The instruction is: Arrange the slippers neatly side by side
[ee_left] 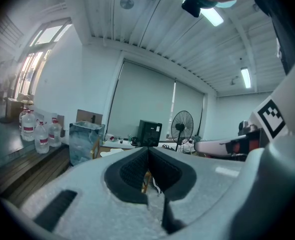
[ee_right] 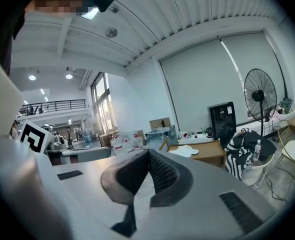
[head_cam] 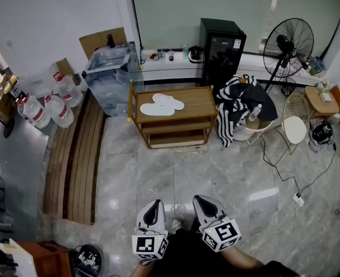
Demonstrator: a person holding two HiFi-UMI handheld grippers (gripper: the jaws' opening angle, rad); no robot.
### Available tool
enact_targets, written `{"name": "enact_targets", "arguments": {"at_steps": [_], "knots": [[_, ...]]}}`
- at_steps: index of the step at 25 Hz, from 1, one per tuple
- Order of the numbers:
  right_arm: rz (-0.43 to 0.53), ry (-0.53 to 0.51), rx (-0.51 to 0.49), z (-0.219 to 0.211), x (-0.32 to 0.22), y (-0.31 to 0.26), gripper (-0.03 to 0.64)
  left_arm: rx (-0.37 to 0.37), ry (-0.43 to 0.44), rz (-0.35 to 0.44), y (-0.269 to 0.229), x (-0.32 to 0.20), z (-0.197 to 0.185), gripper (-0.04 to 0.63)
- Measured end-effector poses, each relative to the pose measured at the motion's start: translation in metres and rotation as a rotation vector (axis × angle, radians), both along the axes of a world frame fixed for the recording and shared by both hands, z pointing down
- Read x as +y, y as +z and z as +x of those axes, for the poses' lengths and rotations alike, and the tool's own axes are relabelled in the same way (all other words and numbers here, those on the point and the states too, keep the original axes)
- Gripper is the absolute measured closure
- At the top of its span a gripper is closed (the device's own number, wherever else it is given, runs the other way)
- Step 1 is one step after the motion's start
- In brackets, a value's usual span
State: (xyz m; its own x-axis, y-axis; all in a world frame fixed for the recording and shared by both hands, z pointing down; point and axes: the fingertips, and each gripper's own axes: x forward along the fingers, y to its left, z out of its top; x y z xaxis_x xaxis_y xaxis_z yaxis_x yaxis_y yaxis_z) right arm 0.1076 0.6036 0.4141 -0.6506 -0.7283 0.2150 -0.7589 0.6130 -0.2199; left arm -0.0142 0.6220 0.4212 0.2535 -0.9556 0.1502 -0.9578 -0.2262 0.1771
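Two white slippers (head_cam: 162,105) lie overlapping on top of a low wooden table (head_cam: 200,103) in the middle of the room. They show small and far off as slippers (ee_right: 187,150) in the right gripper view and as a pale slipper shape (ee_left: 111,153) in the left gripper view. My left gripper (head_cam: 153,204) and right gripper (head_cam: 199,199) are held low near the person's body, well short of the table. Both have their jaws closed together with nothing between them.
A translucent storage bin (head_cam: 111,77) stands left of the table. Water bottles (head_cam: 50,107) sit by the left wall beside wooden planks (head_cam: 78,154). A black cabinet (head_cam: 221,53), a standing fan (head_cam: 287,45), a chair with striped cloth (head_cam: 239,105) and floor cables (head_cam: 288,180) are to the right.
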Motion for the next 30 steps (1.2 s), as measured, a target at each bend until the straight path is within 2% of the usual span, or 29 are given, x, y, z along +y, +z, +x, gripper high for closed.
{"name": "enact_targets", "arguments": {"at_steps": [12,20,30], "knots": [[0.005,0.005,0.014,-0.012,-0.023,0.011,0.604,0.018,-0.008,-0.010,0.013,-0.023,-0.010,0.578],[-0.002,-0.022,0.006,-0.014,-0.091,0.015,0.604,0.010,-0.029,-0.023,0.017,-0.088,-0.009,0.578],[-0.016,-0.035,-0.012,-0.009,-0.212,0.020,0.604,-0.032,-0.020,-0.032,0.014,-0.206,0.001,0.578]]}}
